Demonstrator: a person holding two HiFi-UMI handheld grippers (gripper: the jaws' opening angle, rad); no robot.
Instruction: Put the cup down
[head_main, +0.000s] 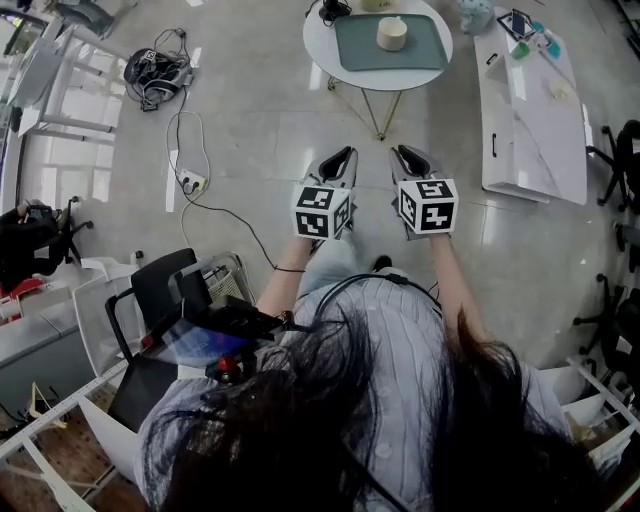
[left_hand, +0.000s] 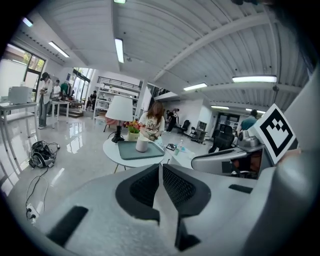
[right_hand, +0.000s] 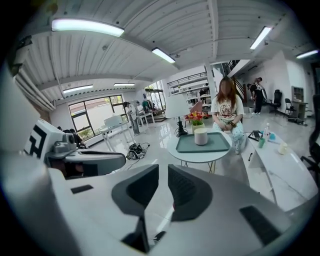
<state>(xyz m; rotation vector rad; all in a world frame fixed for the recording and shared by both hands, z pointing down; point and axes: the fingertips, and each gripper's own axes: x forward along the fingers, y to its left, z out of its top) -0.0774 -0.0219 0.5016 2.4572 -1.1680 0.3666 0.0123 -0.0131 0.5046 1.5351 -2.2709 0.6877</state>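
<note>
White cup (head_main: 392, 33) well ahead; left gripper (head_main: 345, 153) jaws clenched, right gripper (head_main: 403, 151) jaws closing, both empty.

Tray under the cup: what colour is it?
Grey-green; the tray shows best in right gripper view.

We see the cup (head_main: 392, 33) as a short, cream-white cylinder with plain sides, standing upright. It rests on a grey-green rectangular tray (head_main: 360, 48) with rounded corners, near the tray's middle. The tray lies flat on a small round white table (head_main: 322, 62). We cannot tell whether the cup holds anything.
</note>
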